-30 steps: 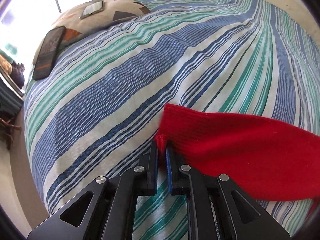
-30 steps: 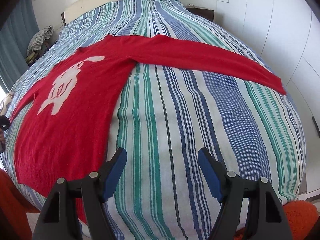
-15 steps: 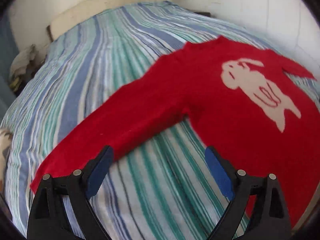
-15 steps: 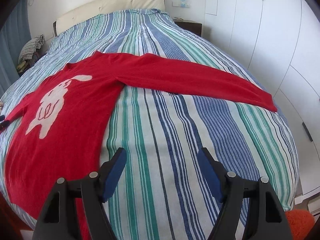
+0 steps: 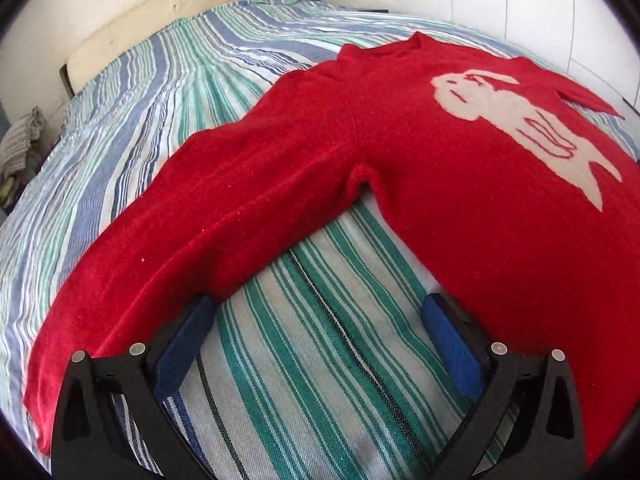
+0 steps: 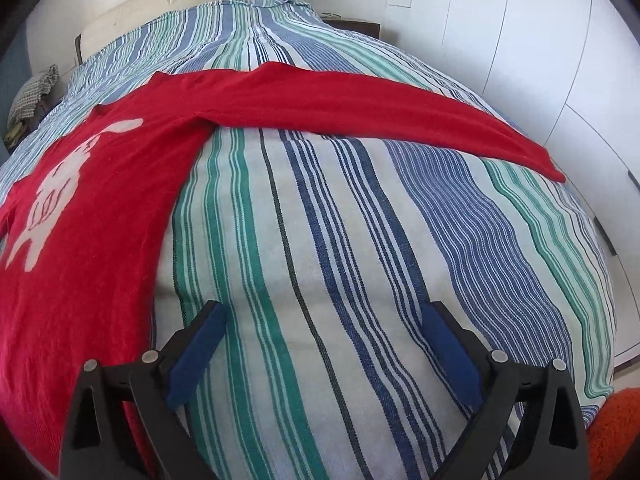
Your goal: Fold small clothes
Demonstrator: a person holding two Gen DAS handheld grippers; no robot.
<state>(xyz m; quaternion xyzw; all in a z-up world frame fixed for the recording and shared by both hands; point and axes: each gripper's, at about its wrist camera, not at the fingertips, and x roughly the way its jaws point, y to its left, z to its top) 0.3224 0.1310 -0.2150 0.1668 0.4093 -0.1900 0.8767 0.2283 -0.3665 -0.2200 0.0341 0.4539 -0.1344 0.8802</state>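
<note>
On the striped bed (image 5: 152, 80), red sweater (image 5: 460, 200) lies flat, sleeves spread sideways; left hand-held gripper (image 5: 320, 320), wide open and empty, nearest its sleeve; right hand-held gripper (image 6: 322, 332) likewise open, empty, farther off.

We count one red sweater (image 5: 400, 184) with two sleeves, on one striped bed (image 6: 340, 260). We see two grippers, left gripper (image 5: 318, 316) and right gripper (image 6: 322, 320). At the bed's far left edge lies perhaps one bundle of checked cloth (image 6: 34, 92).

Red sweater (image 5: 400, 168) flat on striped bed (image 6: 340, 260)
</note>
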